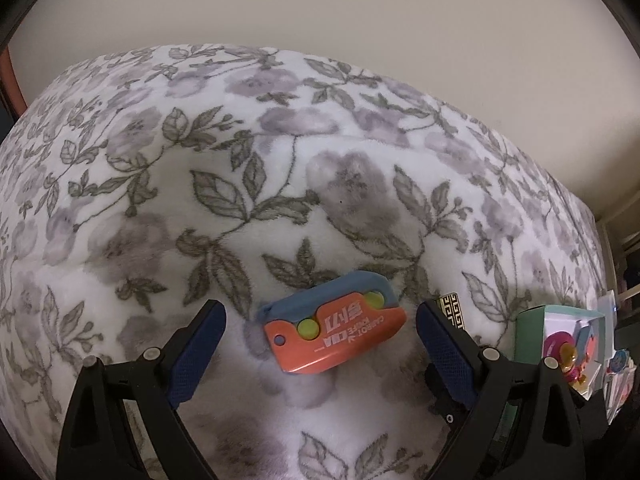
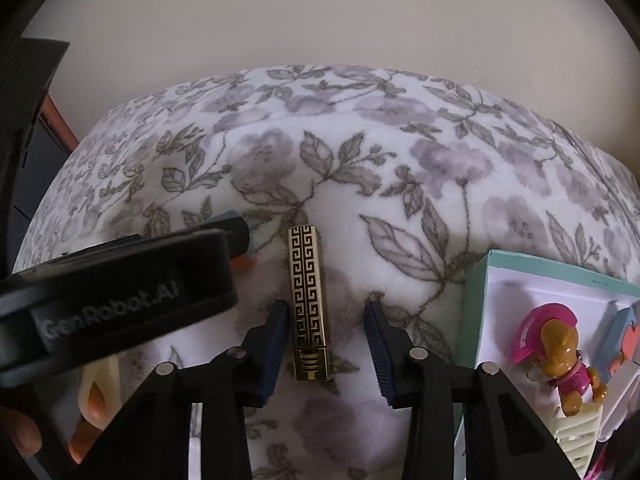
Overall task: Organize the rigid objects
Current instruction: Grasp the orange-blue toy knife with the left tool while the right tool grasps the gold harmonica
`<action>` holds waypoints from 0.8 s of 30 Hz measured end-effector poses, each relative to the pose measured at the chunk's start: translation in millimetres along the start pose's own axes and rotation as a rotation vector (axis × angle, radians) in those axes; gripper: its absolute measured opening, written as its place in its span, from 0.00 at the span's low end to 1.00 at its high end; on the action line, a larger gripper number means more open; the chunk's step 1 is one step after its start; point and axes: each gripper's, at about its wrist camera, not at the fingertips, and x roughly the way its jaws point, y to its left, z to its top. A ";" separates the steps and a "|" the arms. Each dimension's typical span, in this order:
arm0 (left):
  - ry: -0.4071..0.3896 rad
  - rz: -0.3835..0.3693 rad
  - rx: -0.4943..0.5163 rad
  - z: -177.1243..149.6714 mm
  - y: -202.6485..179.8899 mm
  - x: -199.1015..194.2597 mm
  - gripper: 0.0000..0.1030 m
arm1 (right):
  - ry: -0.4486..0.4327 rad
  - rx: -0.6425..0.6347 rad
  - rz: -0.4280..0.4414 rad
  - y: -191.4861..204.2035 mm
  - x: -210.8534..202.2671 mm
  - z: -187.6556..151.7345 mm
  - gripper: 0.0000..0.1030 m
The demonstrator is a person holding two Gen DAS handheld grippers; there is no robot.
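The right tongs [image 2: 327, 334] straddle the gold patterned case [image 2: 308, 300], left pad touching, right pad apart: not yet clamped. The left tongs [image 1: 320, 344] gape around the orange toy knife [image 1: 334, 330] on the floral blanket [image 1: 240, 160]. Picking up seems in hand; next, clamp and carry toward the teal box [image 2: 476, 280] (presumably the destination).

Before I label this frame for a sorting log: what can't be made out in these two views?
- Orange and blue toy knife: in the right wrist view, mostly hidden behind the left gripper's body.
- Teal box: cut off by the right edge in both views; the contents beside the toy pup figure are unclear.
- Gold patterned case: only a corner shows in the left wrist view, behind a finger.
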 end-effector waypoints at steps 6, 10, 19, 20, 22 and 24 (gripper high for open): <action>0.009 0.013 0.028 -2.2 -6.8 8.7 0.78 | 0.001 0.001 0.007 -1.0 -1.0 -0.2 0.32; 0.012 0.023 0.052 -3.8 -10.8 9.0 0.76 | 0.004 0.000 0.012 -1.1 -1.4 -0.8 0.30; 0.029 0.052 0.042 -5.4 -5.1 1.2 0.76 | 0.016 -0.016 0.015 -0.4 -5.9 -4.7 0.19; 0.031 0.053 0.038 -6.7 -3.9 -0.2 0.76 | 0.018 -0.017 0.016 -0.5 -6.5 -5.3 0.18; 0.035 0.060 0.031 -7.2 -1.9 -1.7 0.76 | 0.019 -0.019 0.018 -0.1 -8.2 -6.3 0.17; 0.039 0.063 0.026 -7.9 -0.1 -3.5 0.76 | 0.023 -0.019 0.021 -0.2 -10.3 -7.4 0.16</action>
